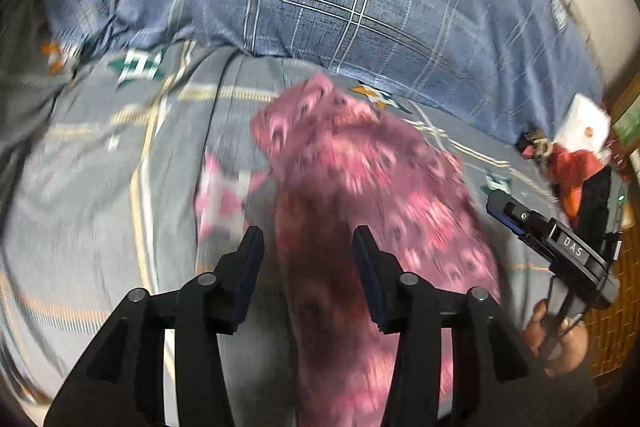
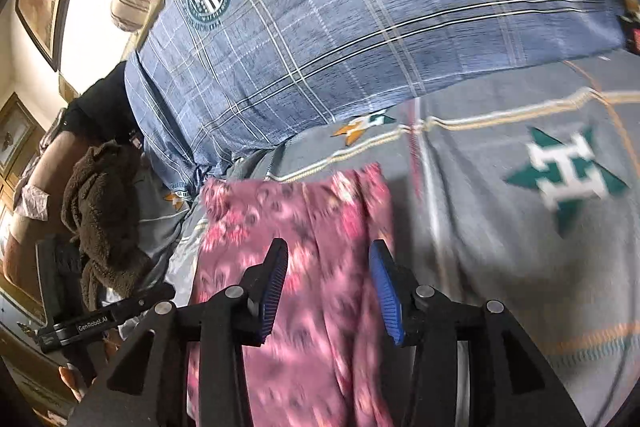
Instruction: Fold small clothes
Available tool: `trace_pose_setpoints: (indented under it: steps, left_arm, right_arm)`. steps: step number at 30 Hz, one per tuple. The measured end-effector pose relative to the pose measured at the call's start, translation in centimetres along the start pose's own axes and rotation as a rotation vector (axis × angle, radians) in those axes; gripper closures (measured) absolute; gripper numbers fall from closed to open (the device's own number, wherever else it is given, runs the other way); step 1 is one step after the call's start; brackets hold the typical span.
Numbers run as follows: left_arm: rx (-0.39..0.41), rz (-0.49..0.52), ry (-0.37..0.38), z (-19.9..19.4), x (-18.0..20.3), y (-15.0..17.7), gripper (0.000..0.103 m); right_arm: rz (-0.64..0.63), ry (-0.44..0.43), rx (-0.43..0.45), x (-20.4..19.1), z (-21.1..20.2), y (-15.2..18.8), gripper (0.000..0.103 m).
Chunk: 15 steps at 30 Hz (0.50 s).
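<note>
Fingers (image 1: 252, 251) of both grippers spread, one pink garment (image 1: 360, 179), one bedsheet (image 2: 500, 247)

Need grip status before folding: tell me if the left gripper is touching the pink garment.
Cannot tell. In the left wrist view the left gripper is open over the blurred pink garment; no contact or gap shows.

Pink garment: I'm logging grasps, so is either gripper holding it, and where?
Neither. The pink garment lies between the open fingers of the left gripper and right gripper, unclamped.
</note>
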State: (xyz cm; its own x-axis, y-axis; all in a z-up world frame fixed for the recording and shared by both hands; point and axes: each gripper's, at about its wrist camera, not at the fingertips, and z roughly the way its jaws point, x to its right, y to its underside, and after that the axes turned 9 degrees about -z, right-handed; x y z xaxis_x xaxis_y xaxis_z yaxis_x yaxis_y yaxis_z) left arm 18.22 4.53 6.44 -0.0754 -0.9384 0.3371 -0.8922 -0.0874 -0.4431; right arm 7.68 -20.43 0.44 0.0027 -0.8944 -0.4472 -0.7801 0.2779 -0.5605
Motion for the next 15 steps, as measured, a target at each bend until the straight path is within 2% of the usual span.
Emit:
trace_pose_setpoints:
  steps: [2,4,5,6,7,9,11,15]
  left_arm:
    - [-0.021,0.001,-0.046,2.2,0.5,-1.7,0.058]
    - [-0.048,-0.012,-0.06,4.1,0.6,-3.3,0.058]
    - [-0.052,-0.019,-0.077,4.9,0.8,-4.2,0.058]
    - [-0.051,-0.02,-0.082,5.4,1.0,-4.7,0.058]
    - [-0.045,-0.02,-0.084,5.9,1.2,-5.4,0.058]
    - [-0.043,-0.013,-0.105,7.0,1.7,-6.4,0.057]
    - [-0.061,-0.015,-0.122,8.9,2.0,-7.0,0.056]
    - [-0.078,0.0,-0.195,11.6,2.6,-7.1,0.045]
  right_arm:
    - [-0.002,0.074,-0.053,0.1,2.4,-0.8,0.058]
    - [0.012,0.099,-0.1,0.4,4.4,-1.1,0.058]
    - [0.014,0.077,-0.102,0.5,4.7,-1.2,0.07]
    - [-0.006,0.025,-0.077,0.3,4.5,-1.3,0.097]
    - [-0.041,-0.03,-0.052,-0.1,3.9,-1.6,0.099]
    - [-0.089,-0.012,0.004,-0.7,2.4,-1.8,0.099]
    - [-0.062,0.011,0.032,0.2,1.6,-1.9,0.1]
    - [0.004,0.063,-0.053,3.3,3.8,-0.9,0.1]
